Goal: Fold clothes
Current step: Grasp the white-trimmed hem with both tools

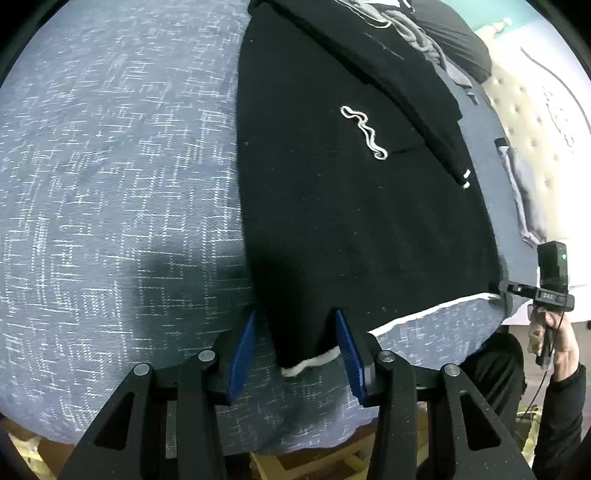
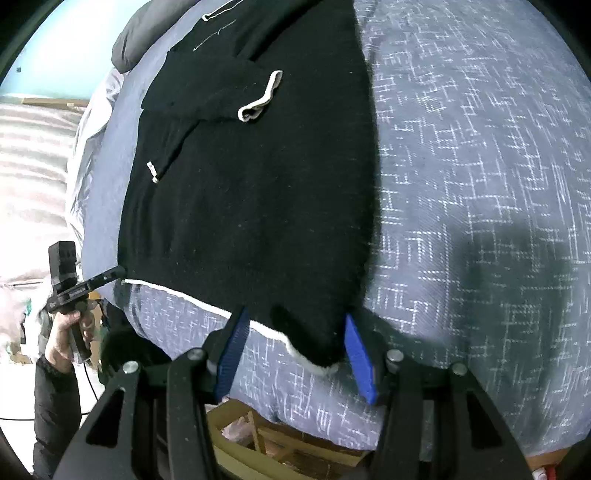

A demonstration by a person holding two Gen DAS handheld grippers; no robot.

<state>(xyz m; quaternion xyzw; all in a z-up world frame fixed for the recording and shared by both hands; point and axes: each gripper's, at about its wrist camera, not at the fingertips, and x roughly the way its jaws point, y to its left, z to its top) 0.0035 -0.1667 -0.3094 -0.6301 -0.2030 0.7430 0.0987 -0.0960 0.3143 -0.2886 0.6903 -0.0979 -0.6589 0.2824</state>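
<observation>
1. While the left gripper [image 1: 295, 350] stands with its blue pads [image 1: 242, 356] spread apart, the near left corner of the black sweater [image 1: 351, 221] lies between them; neither pad presses the cloth.
2. Right gripper [image 2: 295, 350]: jaws likewise parted, with the sweater's near right corner, edged in white hem [image 2: 325, 367], lying between the pads [image 2: 360, 360], unclamped.
3. Sweater: spread flat on the bedspread [image 1: 110, 184], its white-trimmed hem along the near edge of the bed. Both sleeves are folded in across the body; a white cuff [image 2: 258, 99] rests on the chest beyond the right gripper.
4. A white squiggle of thread or logo [image 1: 364, 131] sits mid-body on the sweater; which it is cannot be told.
5. Beyond the sweater's far end lies further dark clothing [image 1: 388, 22] with pale print.
6. Bedspread: blue-grey with a white woven pattern, bare to either side of the sweater.
7. Each wrist view shows the opposite hand [image 1: 554, 339] holding its gripper handle at the sweater's other near corner.
8. Below the bed edge, wooden slats [image 2: 280, 443] are visible.
</observation>
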